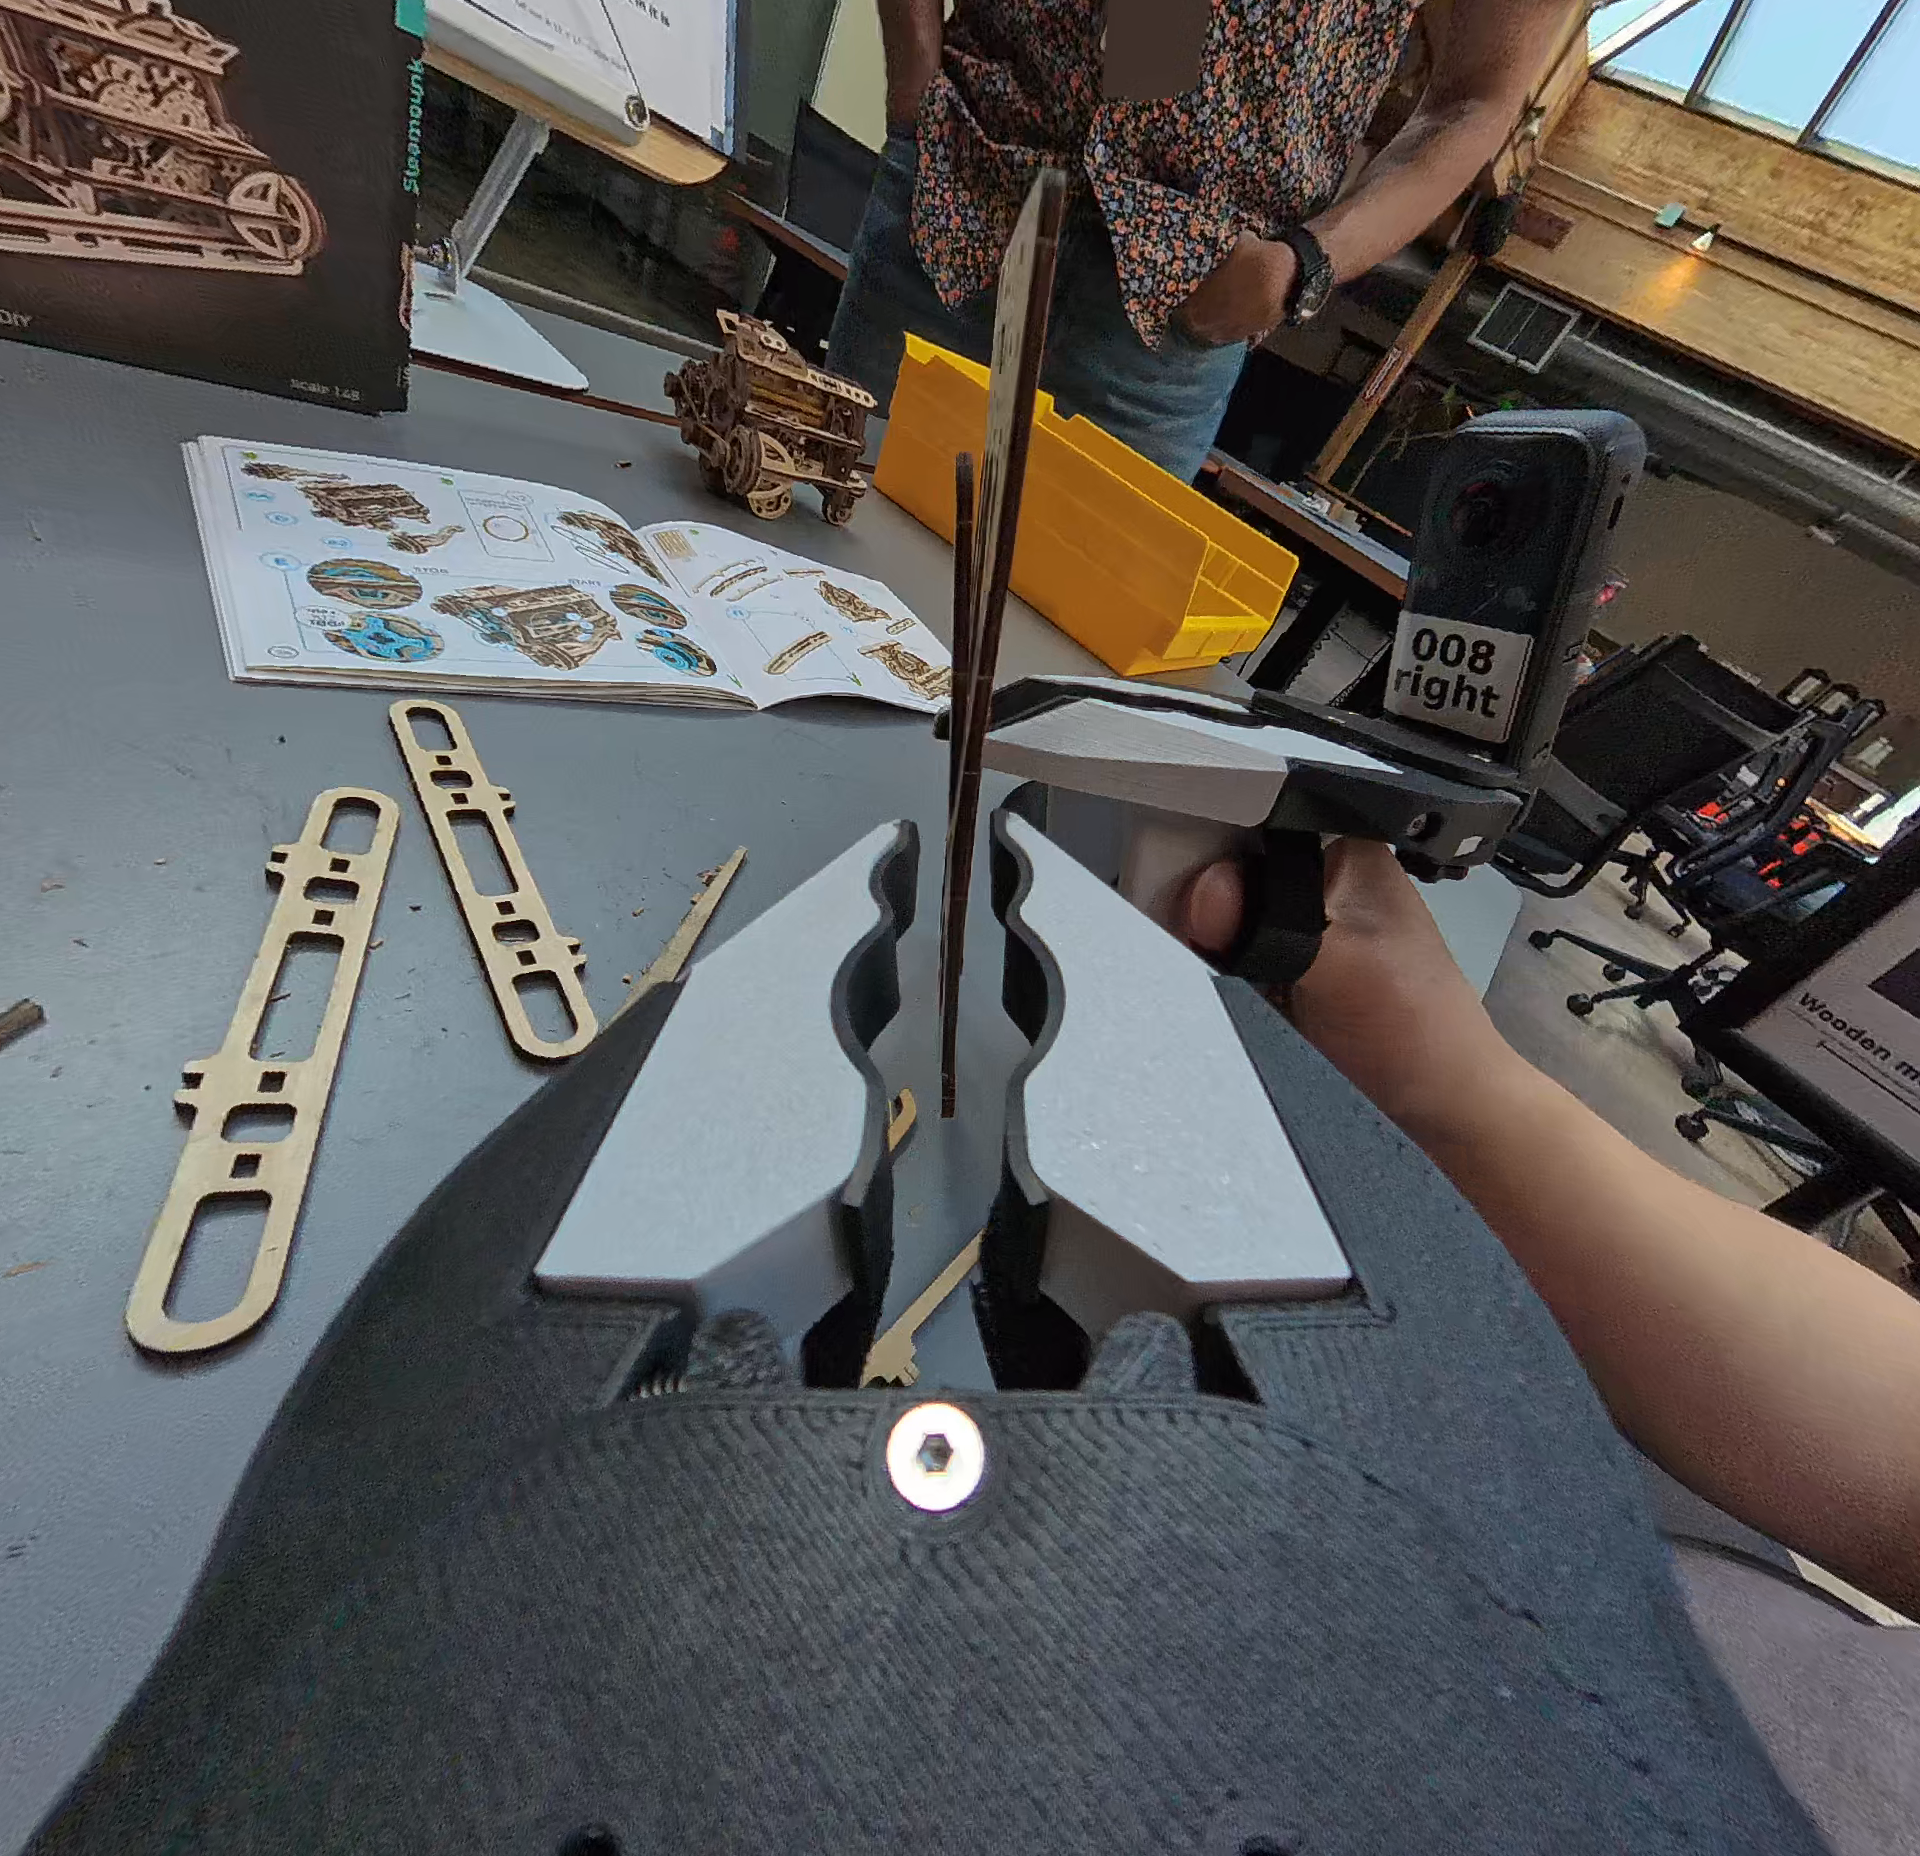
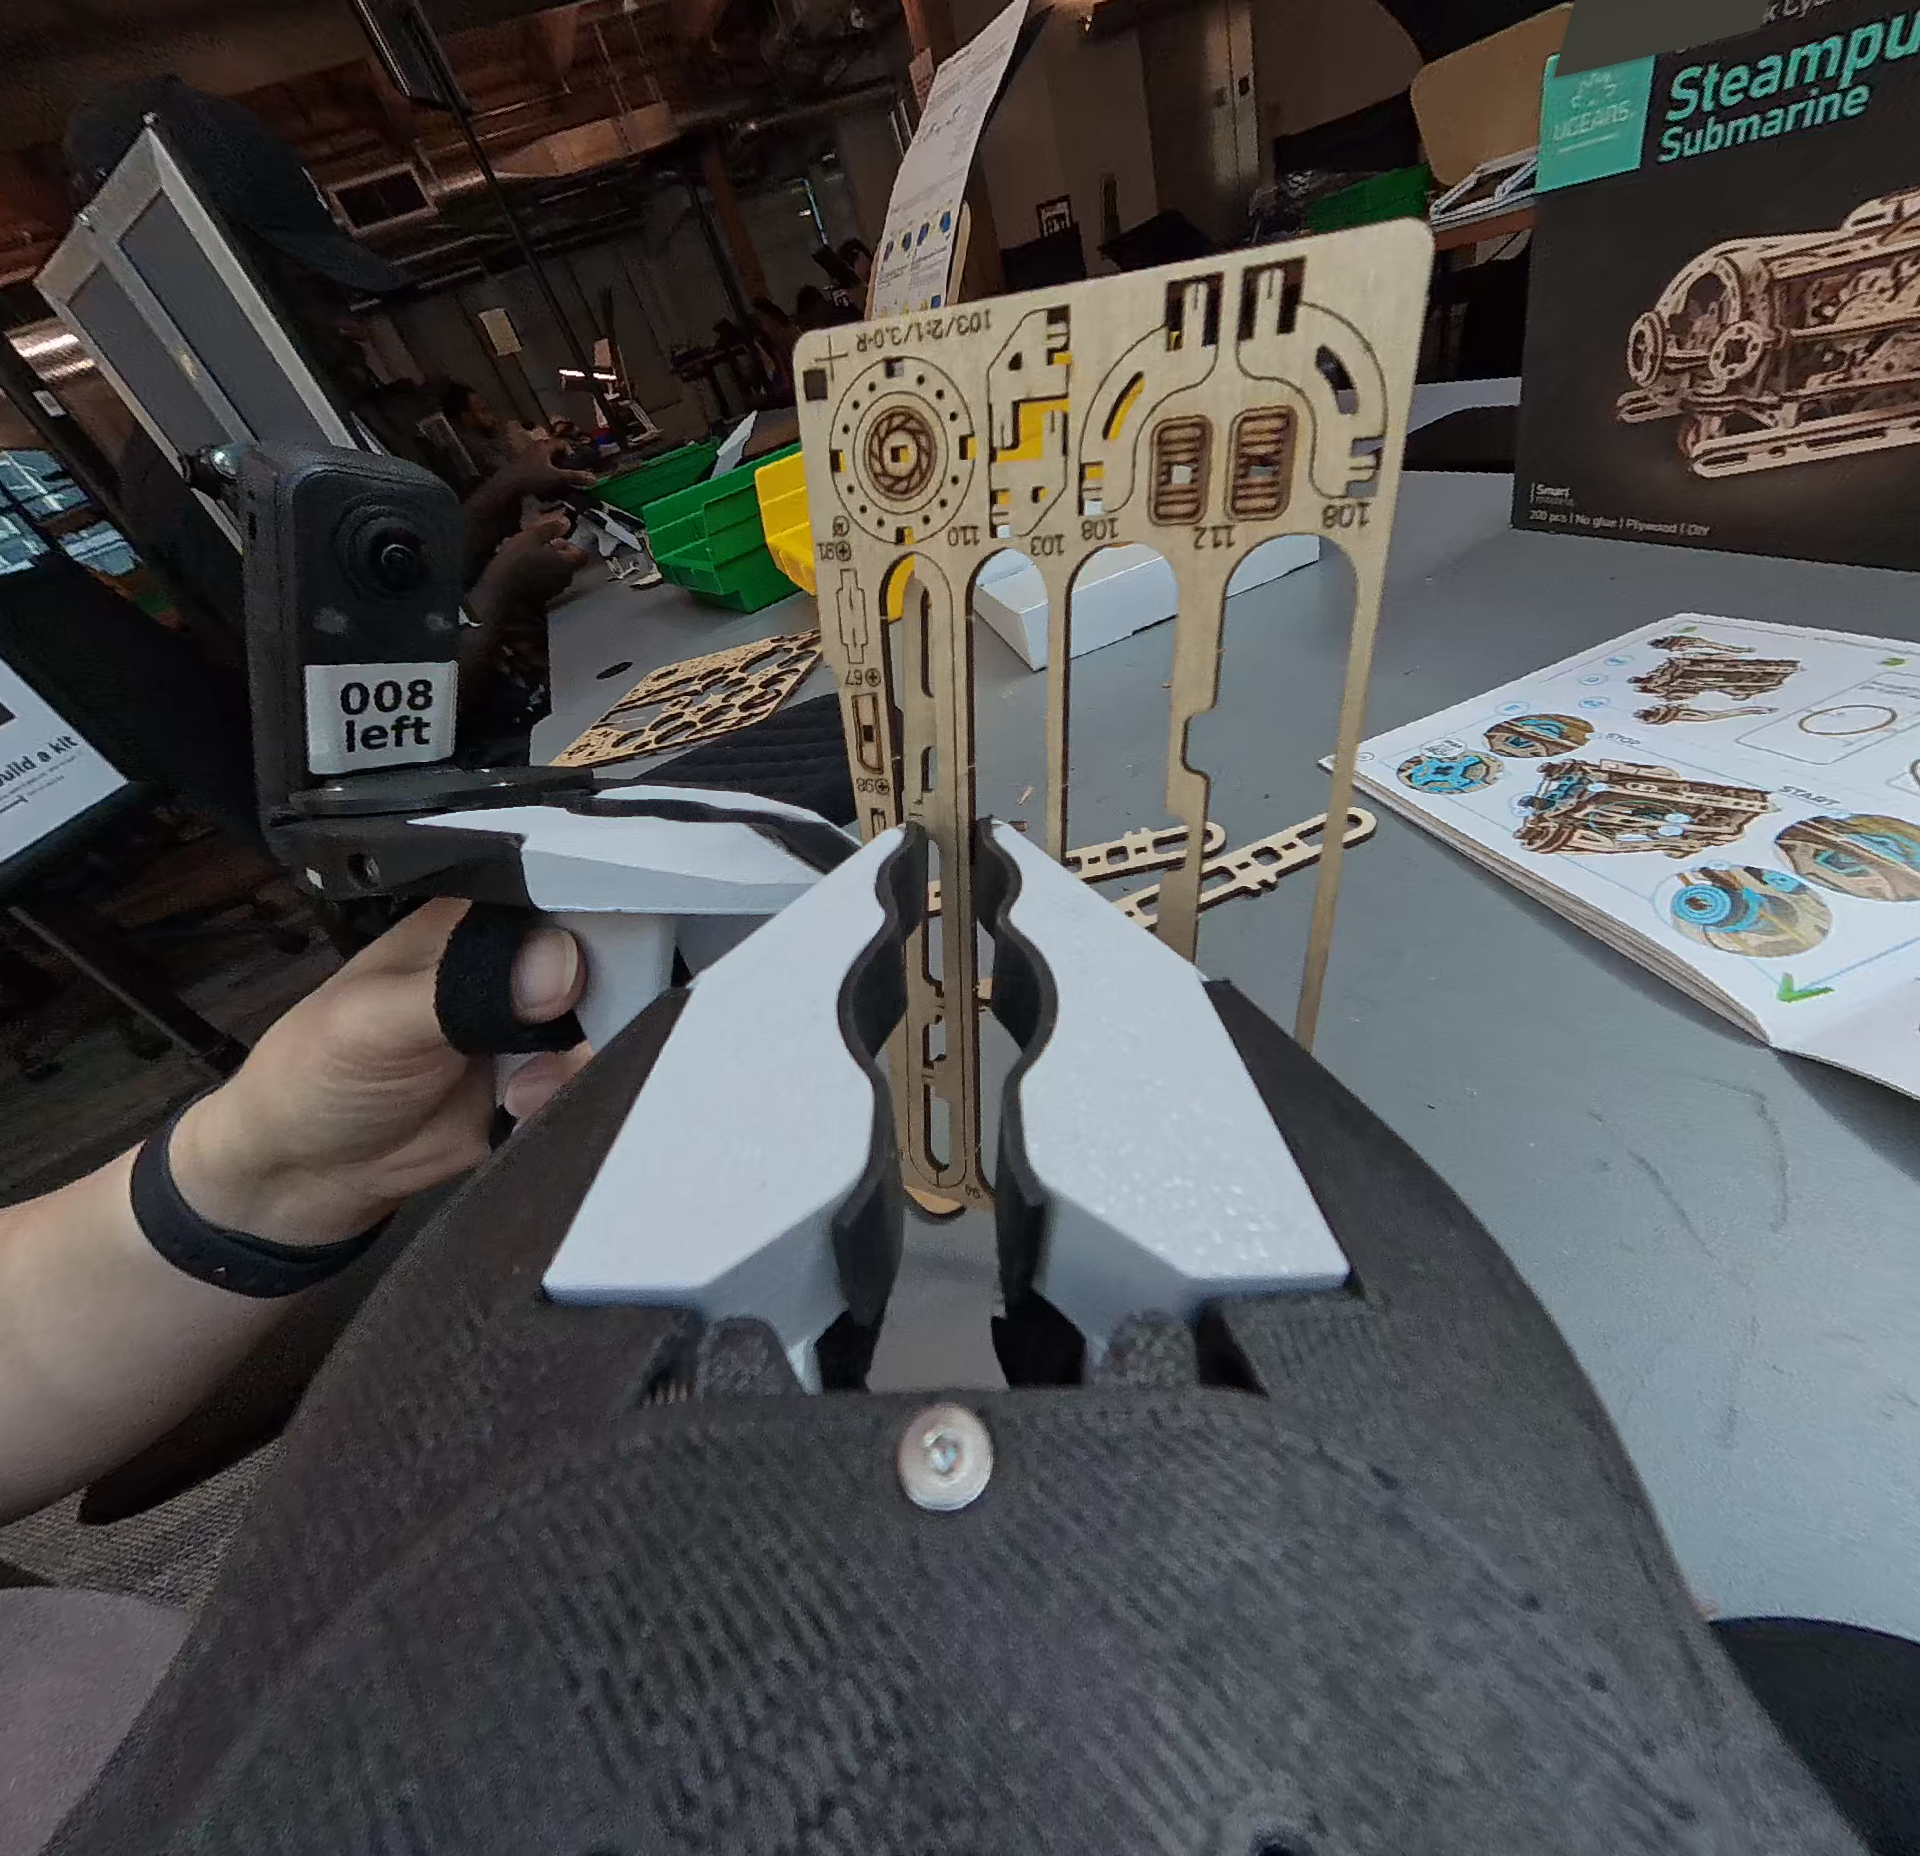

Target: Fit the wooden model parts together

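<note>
The left gripper (image 1: 954, 835) was found released. Its jaws stood narrowly parted on either side of the plywood sheet (image 2: 1101, 435), with a gap showing on both faces, so it was judged to be steadying the sheet rather than holding it. The sheet stood upright above the table (image 1: 125, 767), edge-on to the left wrist view and face-on to the right wrist view. The chief hazard was judged to be the long strip (image 2: 940, 726) at the sheet's left side. In the left wrist view its edge appeared to stand a little off the sheet's plane, and a push against an unclamped sheet could snap the strip at its thin bridges or tip the whole sheet over. The right gripper (image 2: 948, 835) met that strip with its jaws close together. Whether it was pinching the strip or only pressing on it could not be determined. The sheet itself was thin, pale laser-cut ply with dark scorched outlines. Across its upper band, from the left, sat a round perforated disc (image 2: 902, 450), a small notched part, and an arched piece (image 2: 1236, 445) with two slatted ovals. Below these, to the right of the strip, were tall empty cut-outs that left slender frame legs (image 2: 1330, 767), judged fragile. Two loose strips (image 1: 260, 1068) lay flat on the table.
</note>
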{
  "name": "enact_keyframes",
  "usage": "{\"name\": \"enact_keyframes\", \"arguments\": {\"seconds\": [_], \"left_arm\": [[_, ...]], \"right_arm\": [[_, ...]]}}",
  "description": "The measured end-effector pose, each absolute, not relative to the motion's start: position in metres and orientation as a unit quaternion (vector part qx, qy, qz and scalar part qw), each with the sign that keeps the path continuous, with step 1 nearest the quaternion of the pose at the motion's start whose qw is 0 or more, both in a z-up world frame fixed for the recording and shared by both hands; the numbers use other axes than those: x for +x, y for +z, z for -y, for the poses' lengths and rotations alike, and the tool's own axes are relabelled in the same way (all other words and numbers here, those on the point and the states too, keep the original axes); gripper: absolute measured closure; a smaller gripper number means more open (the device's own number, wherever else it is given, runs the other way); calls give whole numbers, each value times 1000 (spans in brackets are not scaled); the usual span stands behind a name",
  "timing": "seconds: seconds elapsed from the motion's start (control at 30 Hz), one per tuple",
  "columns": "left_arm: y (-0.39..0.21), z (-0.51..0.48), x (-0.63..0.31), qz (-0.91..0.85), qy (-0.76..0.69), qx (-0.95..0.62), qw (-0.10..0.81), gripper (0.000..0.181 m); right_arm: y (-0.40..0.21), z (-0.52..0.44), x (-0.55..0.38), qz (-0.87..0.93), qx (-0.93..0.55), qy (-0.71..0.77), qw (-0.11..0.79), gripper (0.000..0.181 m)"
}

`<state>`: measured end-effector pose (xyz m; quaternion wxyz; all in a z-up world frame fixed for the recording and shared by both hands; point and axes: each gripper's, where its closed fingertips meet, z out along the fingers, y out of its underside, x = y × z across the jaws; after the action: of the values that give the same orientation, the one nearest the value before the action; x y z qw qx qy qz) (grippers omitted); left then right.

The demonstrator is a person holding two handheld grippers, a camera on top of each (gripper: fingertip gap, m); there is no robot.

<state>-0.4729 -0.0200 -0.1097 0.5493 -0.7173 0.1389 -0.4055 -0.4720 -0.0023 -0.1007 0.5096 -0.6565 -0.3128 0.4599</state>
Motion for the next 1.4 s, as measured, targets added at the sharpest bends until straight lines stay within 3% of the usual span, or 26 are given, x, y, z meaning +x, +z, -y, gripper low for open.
{"name": "enact_keyframes", "arguments": {"seconds": [0.1, 1.4], "left_arm": [[-113, 16, -470, -152, -390, -725, 547, 181], [-118, 20, -471, -153, -429, -729, 512, 181]], "right_arm": [[-103, 3, -474, 306, -661, 484, 485, 175], [-110, 7, -479, 329, -663, 468, 483, 174]]}}
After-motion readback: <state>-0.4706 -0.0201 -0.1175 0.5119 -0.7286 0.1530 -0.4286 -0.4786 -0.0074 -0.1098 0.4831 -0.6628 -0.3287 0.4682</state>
